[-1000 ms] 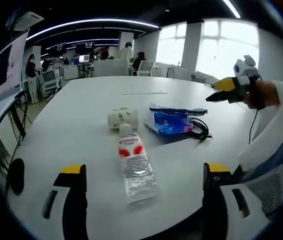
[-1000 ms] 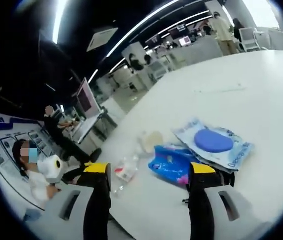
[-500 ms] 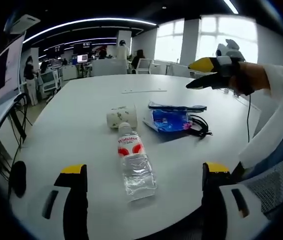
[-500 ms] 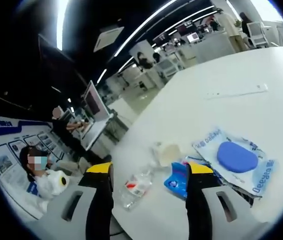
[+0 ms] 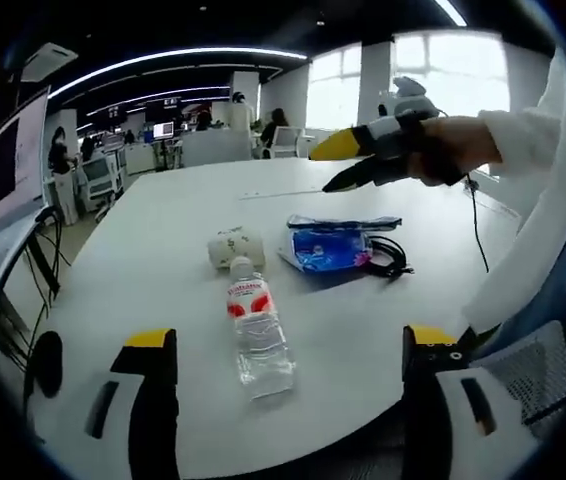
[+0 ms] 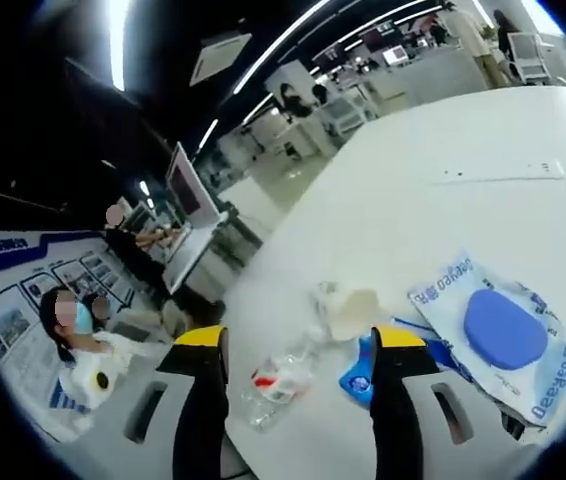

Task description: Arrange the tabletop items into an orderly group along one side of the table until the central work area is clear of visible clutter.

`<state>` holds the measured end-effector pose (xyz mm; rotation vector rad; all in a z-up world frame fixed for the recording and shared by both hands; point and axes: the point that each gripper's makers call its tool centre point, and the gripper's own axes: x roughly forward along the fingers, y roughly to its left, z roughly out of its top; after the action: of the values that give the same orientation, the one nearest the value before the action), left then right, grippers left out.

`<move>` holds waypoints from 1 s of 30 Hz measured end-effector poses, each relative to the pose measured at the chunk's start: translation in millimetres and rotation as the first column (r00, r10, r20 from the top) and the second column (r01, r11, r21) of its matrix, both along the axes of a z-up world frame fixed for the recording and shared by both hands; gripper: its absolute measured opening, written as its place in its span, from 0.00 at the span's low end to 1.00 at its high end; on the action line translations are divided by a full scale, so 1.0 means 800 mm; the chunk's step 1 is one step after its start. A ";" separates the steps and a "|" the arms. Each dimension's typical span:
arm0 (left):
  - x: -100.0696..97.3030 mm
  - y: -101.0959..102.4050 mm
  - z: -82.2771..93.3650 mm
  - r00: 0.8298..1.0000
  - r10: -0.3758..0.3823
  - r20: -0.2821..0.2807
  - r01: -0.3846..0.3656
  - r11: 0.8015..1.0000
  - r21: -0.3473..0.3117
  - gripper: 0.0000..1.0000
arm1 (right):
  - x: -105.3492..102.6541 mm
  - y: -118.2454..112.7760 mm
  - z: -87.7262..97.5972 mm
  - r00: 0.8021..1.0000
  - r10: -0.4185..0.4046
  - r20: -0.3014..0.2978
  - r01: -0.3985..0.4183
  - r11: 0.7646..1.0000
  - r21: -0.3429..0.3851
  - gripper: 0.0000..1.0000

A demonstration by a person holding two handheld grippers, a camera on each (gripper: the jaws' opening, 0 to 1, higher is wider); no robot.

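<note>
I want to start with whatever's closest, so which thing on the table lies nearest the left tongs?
The clear water bottle with the red label, lying on its side. The paper cup and blue packets lie farther off.

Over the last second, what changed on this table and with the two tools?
The right tool swung from beside the table edge to above the blue packets, open and empty. The left tool drew back slightly, also open. Nothing was gripped or released. The water bottle, the paper cup, the black cable and the packets kept their places on the table.

"Deeyeo" — blue-white packet (image 6: 498, 335)
</note>
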<state>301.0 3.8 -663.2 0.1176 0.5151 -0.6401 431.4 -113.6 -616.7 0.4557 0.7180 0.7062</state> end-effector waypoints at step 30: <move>0.002 -0.010 0.015 1.000 0.015 0.007 -0.014 0.987 -0.160 0.82 | 0.059 0.058 -0.088 0.977 -0.048 -0.210 0.048 0.999 -0.007 0.46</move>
<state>302.8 -3.9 -651.2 -0.0347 0.4548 -0.6642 478.3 -66.8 -687.4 0.5495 0.9030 0.6176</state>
